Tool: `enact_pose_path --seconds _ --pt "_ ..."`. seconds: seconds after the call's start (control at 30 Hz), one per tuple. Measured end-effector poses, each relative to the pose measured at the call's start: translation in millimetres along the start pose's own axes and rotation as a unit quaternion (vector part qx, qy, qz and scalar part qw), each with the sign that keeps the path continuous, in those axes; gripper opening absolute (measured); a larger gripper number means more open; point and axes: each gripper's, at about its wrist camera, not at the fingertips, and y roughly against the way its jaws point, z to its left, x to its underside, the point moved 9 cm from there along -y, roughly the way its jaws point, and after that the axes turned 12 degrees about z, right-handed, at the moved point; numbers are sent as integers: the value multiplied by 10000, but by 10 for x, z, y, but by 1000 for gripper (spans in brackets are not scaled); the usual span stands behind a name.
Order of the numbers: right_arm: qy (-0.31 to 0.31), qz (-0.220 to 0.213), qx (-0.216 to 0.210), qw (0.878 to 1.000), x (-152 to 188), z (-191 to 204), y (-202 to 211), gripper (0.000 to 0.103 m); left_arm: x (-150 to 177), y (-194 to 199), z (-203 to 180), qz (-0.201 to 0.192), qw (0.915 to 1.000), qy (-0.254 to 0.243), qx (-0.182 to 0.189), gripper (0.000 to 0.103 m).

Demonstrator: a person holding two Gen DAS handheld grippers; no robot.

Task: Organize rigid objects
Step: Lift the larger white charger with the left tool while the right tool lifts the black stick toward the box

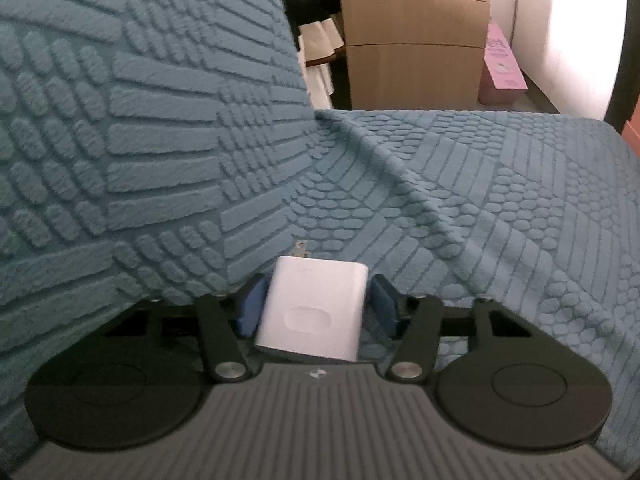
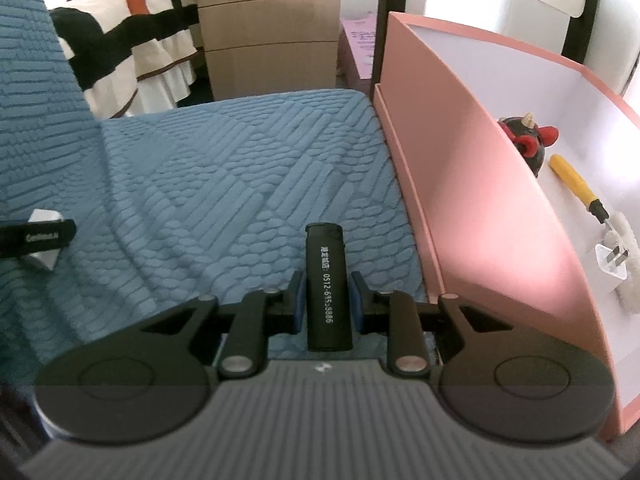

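Note:
My left gripper (image 1: 316, 300) is shut on a white plug charger (image 1: 316, 312), its prongs pointing forward, just above the blue textured sofa cover (image 1: 500, 200). My right gripper (image 2: 325, 300) is shut on a black lighter (image 2: 326, 284) with white print, held over the cover beside the pink box (image 2: 472, 200). The left gripper and its charger also show at the left edge of the right wrist view (image 2: 40, 240). Inside the box lie a black and red toy (image 2: 528, 140), a yellow-handled tool (image 2: 576, 184) and a small white plug adapter (image 2: 610, 268).
The sofa backrest (image 1: 140, 120) rises at the left. A wooden cabinet (image 1: 416, 40) and a striped bed cover (image 2: 120, 32) stand behind. A pink carton (image 1: 502, 68) leans by the cabinet. A black frame post (image 2: 390, 12) stands behind the box.

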Motion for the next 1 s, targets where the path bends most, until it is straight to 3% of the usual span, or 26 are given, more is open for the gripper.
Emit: enact_pose_path --seconds 0.23,0.43,1.0 --pt "92 25 -144 9999 50 56 45 26 -28 62 21 28 9995 221 204 60" --pt "228 80 -371 9990 116 147 72 26 36 200 -91 77 9952 541 817 59" --pt "471 304 -555 9969 329 226 107 26 220 482 -509 215 9862 182 1629 58"
